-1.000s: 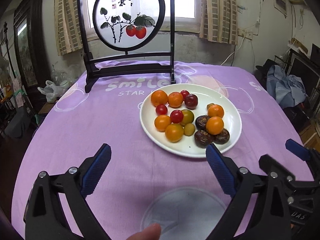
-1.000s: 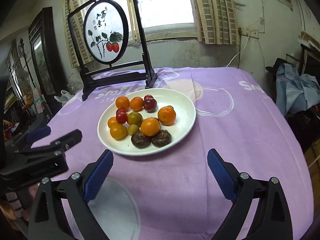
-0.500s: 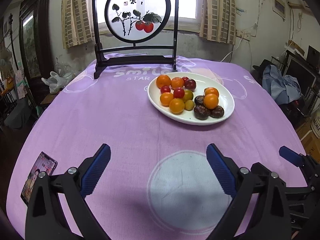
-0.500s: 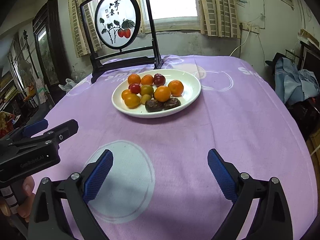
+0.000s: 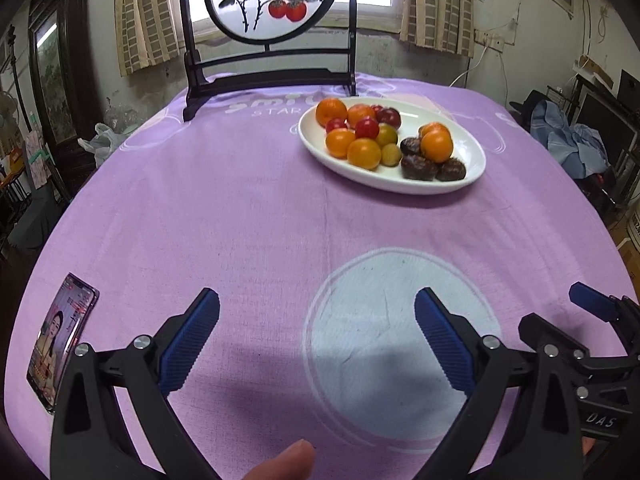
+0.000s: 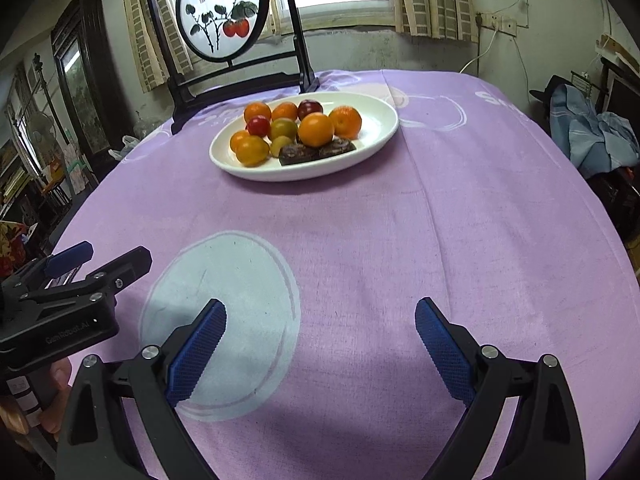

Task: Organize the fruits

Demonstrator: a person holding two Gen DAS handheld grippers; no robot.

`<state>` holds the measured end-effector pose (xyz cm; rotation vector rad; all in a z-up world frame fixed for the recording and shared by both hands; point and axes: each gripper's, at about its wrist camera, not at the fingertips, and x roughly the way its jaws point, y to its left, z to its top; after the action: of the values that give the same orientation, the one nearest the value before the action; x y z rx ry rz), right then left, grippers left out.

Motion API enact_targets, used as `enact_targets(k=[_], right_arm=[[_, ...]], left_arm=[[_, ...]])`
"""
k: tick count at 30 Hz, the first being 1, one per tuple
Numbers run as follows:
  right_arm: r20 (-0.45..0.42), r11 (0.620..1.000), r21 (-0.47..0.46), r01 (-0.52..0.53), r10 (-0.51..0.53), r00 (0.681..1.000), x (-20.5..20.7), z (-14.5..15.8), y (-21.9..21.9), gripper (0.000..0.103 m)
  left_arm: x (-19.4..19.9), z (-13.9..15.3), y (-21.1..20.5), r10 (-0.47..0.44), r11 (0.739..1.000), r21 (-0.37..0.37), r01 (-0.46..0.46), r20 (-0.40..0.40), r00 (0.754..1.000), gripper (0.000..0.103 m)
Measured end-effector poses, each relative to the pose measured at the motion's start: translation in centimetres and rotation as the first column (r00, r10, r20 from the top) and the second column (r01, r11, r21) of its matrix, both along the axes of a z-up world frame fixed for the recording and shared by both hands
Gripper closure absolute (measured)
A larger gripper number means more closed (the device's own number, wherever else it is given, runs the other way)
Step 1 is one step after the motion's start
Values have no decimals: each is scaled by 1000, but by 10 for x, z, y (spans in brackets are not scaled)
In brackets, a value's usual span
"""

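Two blue-padded fingers spread wide on the left gripper (image 5: 316, 340), nothing between them, hovering over the purple tablecloth (image 5: 240, 220) above a pale circle print (image 5: 400, 340). Up ahead and to the right sits the white plate (image 5: 472, 168), piled with fruit (image 5: 362, 152): orange ones, small red ones, a couple of greenish ones, dark brown ones at the near right edge. A phone (image 5: 60, 340) lies flat at the far left, and a round painted screen (image 5: 272, 0) stands behind the plate. The right gripper (image 5: 592, 308) pokes in from the right.

Over to the right wrist view: the right gripper (image 6: 320, 344) is gaping wide too, empty, low over the cloth (image 6: 440, 220). The plate (image 6: 376, 136) with its fruit (image 6: 316, 130) sits well ahead, slightly left. The left gripper (image 6: 96, 258) shows at the left edge, a hand (image 6: 56, 392) on its handle.
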<state>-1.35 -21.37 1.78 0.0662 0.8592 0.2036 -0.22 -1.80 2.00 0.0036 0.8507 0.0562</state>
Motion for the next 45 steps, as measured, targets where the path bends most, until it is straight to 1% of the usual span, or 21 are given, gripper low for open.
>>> enact_targets(k=[11,14,16,19,23,45], right_arm=[[-104,1000,-5,1,-1,995,12,-29,-2,7],[-103,999,-33,-11,8,995,12,-31,2,5],[-101,997,-73,-25,18,995,11,-33,7,3],[-108,993,-116,-29,17,994,12,-34,13,3],[-115,986,-163,-35,16,993,13,-36,19,3],[-116,986,-161,-34,15,993,13,-36,17,3]], left_arm=[[17,-38,6,2,1000,8,-2,-77,997,7],[21,-46,7,5,1000,11,-4,-103,995,7],[23,-52,7,6,1000,10,-5,-120,993,6],[24,-53,10,12,1000,-8,-13,-119,993,5],[23,-54,9,15,1000,0,-16,-120,993,4],[22,-54,10,15,1000,-6,-16,-121,993,4]])
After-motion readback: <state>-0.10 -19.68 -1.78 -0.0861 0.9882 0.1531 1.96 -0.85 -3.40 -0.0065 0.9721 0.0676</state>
